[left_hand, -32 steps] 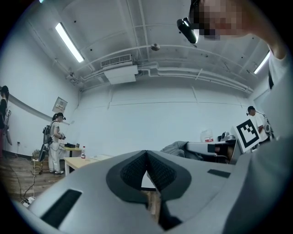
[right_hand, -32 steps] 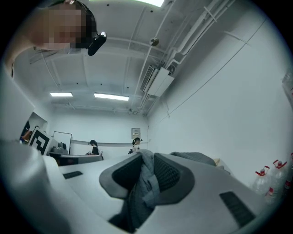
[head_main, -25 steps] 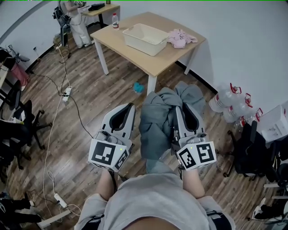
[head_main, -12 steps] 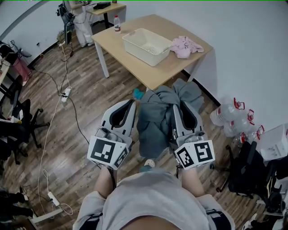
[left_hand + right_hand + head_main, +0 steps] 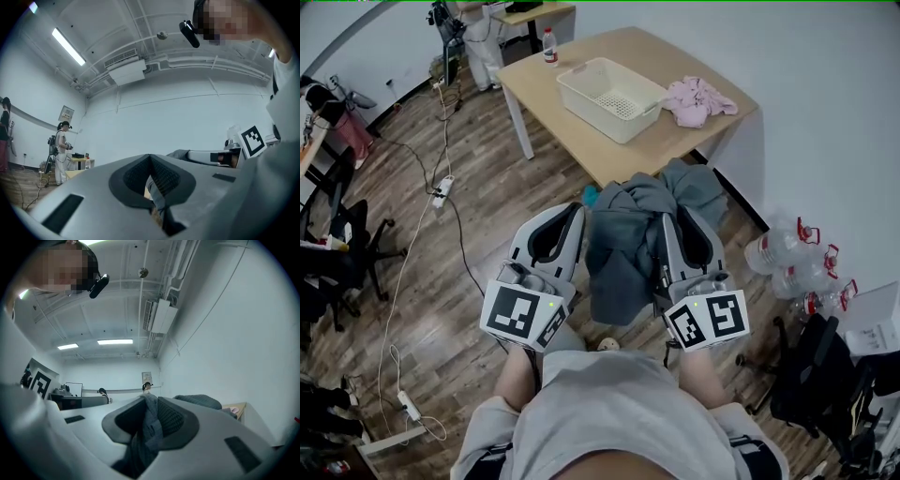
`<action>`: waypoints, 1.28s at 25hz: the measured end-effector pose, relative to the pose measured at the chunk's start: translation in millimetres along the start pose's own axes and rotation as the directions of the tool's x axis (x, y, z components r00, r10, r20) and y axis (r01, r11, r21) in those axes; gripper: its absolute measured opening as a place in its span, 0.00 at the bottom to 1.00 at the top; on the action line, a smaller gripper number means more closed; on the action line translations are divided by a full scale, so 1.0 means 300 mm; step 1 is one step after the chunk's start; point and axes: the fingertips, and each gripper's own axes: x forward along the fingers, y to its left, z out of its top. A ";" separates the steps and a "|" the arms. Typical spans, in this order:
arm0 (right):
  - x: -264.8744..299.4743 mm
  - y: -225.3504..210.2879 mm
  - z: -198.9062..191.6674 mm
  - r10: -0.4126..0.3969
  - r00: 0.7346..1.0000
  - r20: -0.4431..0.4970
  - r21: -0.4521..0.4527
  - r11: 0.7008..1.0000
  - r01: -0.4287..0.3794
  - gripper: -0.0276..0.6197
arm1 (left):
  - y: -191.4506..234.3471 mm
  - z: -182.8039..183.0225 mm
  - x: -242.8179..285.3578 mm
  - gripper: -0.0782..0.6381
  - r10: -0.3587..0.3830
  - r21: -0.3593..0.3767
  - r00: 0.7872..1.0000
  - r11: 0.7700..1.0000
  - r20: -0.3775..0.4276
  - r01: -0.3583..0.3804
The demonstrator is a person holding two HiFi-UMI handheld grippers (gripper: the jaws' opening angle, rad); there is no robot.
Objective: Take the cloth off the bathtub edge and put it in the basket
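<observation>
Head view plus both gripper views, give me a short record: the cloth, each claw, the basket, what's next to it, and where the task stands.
cloth: grey cloth, bunched, held up above the floor between the two claws
left claw: shut on a thin fold of the grey cloth
right claw: shut on a thicker bunch of it
basket: white basket on the wooden table ahead, looks empty
beside basket: pink cloth lying on the table
task state: grey cloth not yet in the basket
</observation>
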 end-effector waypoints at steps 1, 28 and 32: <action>0.009 -0.009 -0.003 -0.003 1.000 0.001 0.003 1.000 0.003 0.18 | 0.004 -0.005 0.012 0.13 -0.002 0.001 1.000 1.000 -0.004 0.002; 0.596 -0.048 -0.096 -0.236 0.971 0.036 -0.007 0.972 0.237 0.18 | 0.567 -0.055 0.418 0.13 -0.226 -0.026 0.974 0.974 -0.001 0.226; 0.673 -0.033 -0.116 -0.269 0.962 0.040 -0.010 0.963 0.269 0.18 | 0.652 -0.062 0.452 0.13 -0.256 -0.032 0.967 0.966 0.003 0.256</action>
